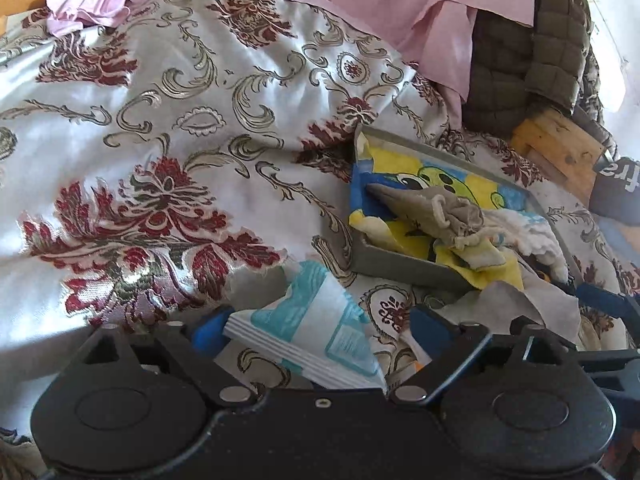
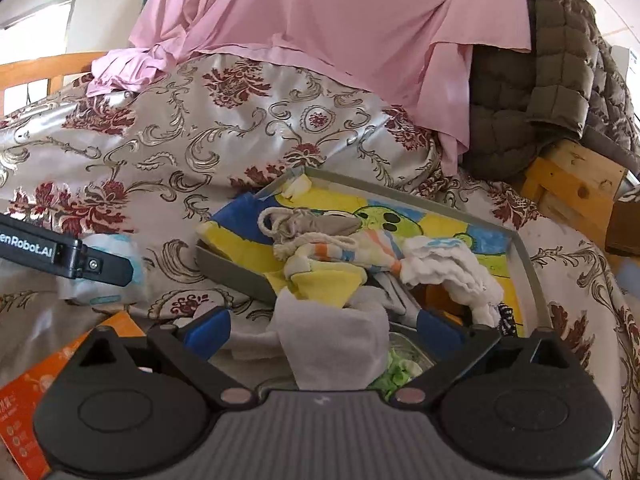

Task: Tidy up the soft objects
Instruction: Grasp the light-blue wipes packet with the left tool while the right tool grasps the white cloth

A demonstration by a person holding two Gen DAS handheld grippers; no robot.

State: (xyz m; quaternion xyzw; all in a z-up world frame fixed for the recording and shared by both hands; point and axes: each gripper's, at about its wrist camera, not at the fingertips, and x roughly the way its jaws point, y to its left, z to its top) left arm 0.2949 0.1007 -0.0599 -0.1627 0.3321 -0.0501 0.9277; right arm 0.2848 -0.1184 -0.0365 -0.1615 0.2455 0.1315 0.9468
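The left gripper [image 1: 316, 332] is being held wide, its blue fingers [image 1: 210, 330] standing on either side of a white and teal tissue pack [image 1: 316, 328] that is lying on the patterned bedspread [image 1: 160, 128]. Whether the pads are pressing on the pack cannot be told; the pack is seen between them, close to the left finger. In the right wrist view this same gripper [image 2: 108, 268] is being seen from the side over the pack [image 2: 102, 268], and part of a white label reading "enRobot.AI" is being shown on its black body.

The right gripper [image 2: 324, 330] is also being held wide, with a pale grey cloth [image 2: 332, 340] bunched between its blue fingers [image 2: 210, 330]; contact with the pads cannot be made out.

A grey tray [image 2: 524, 264] is lying on the bedspread just ahead of both grippers. It is being lined by a yellow and blue cartoon towel [image 2: 440, 220], and a beige drawstring pouch [image 2: 312, 224], a striped cloth [image 2: 360, 252] and a white ruffled cloth [image 2: 448, 264] are being piled in it. The tray's near edge is overhung by towel and cloth.

Open bedspread is being left to the left of the tray. A pink sheet [image 2: 320, 20] and a quilted olive jacket [image 2: 560, 80] are draped behind. An orange printed packet [image 2: 36, 400] is lying at lower left, its writing too small to read.
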